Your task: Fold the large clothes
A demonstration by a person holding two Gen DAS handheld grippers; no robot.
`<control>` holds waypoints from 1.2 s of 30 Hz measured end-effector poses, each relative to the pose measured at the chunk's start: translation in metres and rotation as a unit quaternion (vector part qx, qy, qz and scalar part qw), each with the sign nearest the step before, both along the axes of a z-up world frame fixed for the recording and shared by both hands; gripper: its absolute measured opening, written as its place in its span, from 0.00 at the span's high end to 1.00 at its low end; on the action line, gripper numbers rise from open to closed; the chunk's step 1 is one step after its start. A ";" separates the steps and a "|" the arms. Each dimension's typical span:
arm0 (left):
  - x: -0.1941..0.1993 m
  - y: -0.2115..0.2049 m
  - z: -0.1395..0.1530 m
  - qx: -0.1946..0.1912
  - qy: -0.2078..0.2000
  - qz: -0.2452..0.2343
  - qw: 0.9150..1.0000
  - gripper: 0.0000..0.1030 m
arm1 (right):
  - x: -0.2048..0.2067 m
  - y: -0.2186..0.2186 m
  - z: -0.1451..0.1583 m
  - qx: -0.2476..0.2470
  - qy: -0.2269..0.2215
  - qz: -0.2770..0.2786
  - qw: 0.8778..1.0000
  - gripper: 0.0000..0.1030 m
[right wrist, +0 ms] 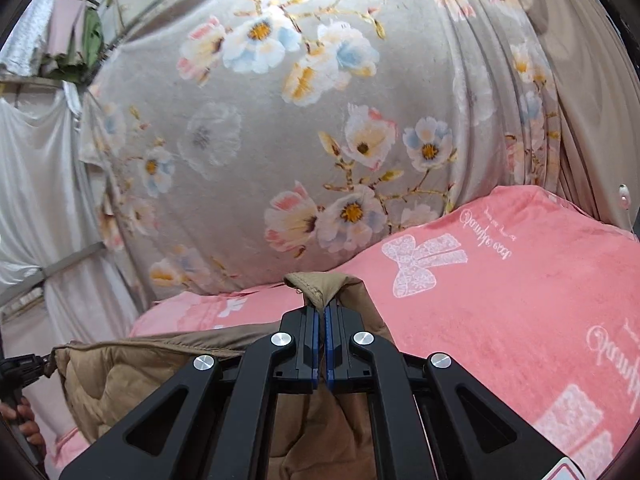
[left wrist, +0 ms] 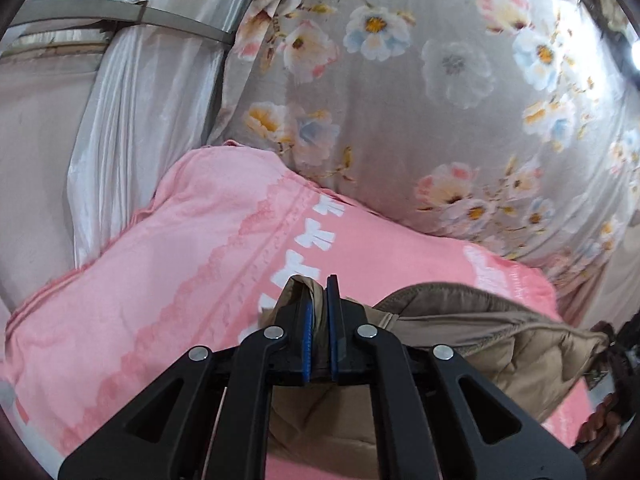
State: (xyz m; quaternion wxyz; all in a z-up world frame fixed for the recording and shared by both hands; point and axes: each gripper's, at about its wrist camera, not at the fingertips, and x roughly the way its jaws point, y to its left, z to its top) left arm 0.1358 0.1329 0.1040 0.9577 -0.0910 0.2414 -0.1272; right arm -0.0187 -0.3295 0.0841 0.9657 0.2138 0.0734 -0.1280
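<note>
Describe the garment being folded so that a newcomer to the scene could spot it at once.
Find the pink blanket below the flowered grey curtain. Above it hangs a tan padded jacket, pinched by the left gripper and right gripper. It is the only brown, quilted fabric.

Jacket hanging between left gripper and right gripper, above blanket. Blanket lying on bed, under jacket. Curtain hanging behind bed. Sheet hanging left of curtain. Each gripper pinching one jacket edge.
</note>
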 end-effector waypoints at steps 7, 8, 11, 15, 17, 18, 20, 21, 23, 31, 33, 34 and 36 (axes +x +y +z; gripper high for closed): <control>0.108 -0.052 -0.050 0.091 0.040 0.051 0.994 0.94 | 0.119 -0.034 -0.044 0.020 0.082 -0.012 0.996 0.98; 0.120 -0.057 -0.060 0.103 0.050 0.055 0.992 0.94 | 0.134 -0.037 -0.055 0.024 0.099 -0.015 0.995 0.98; 0.158 -0.074 -0.099 0.142 0.084 0.073 0.984 0.94 | 0.163 -0.040 -0.084 0.022 0.138 -0.023 0.990 0.98; 0.185 -0.083 -0.137 0.164 0.116 0.079 0.976 0.94 | 0.189 -0.046 -0.120 0.028 0.185 -0.028 0.982 0.98; 0.193 -0.084 -0.156 0.164 0.132 0.079 0.974 0.93 | 0.193 -0.048 -0.131 0.033 0.196 -0.028 0.980 0.98; 0.195 -0.085 -0.162 0.163 0.136 0.078 0.974 0.93 | 0.197 -0.048 -0.137 0.033 0.203 -0.028 0.978 0.98; 0.199 -0.087 -0.174 0.163 0.144 0.078 0.973 0.93 | 0.202 -0.048 -0.149 0.032 0.217 -0.026 0.975 0.98; 0.200 -0.087 -0.181 0.163 0.147 0.078 0.973 0.93 | 0.206 -0.048 -0.156 0.034 0.225 -0.025 0.974 0.98; 0.202 -0.089 -0.189 0.166 0.148 0.078 0.972 0.93 | 0.210 -0.048 -0.166 0.042 0.236 -0.024 0.971 0.98; 0.206 -0.096 -0.206 0.174 0.147 0.084 0.970 0.93 | 0.222 -0.048 -0.188 0.055 0.264 -0.021 0.963 0.98; 0.207 -0.097 -0.208 0.176 0.145 0.086 0.970 0.93 | 0.223 -0.048 -0.190 0.055 0.268 -0.020 0.962 0.98; 0.207 -0.097 -0.209 0.177 0.144 0.087 0.970 0.93 | 0.224 -0.047 -0.191 0.055 0.270 -0.020 0.961 0.98; 0.207 -0.098 -0.211 0.180 0.143 0.089 0.969 0.93 | 0.225 -0.047 -0.191 0.054 0.273 -0.022 0.960 0.98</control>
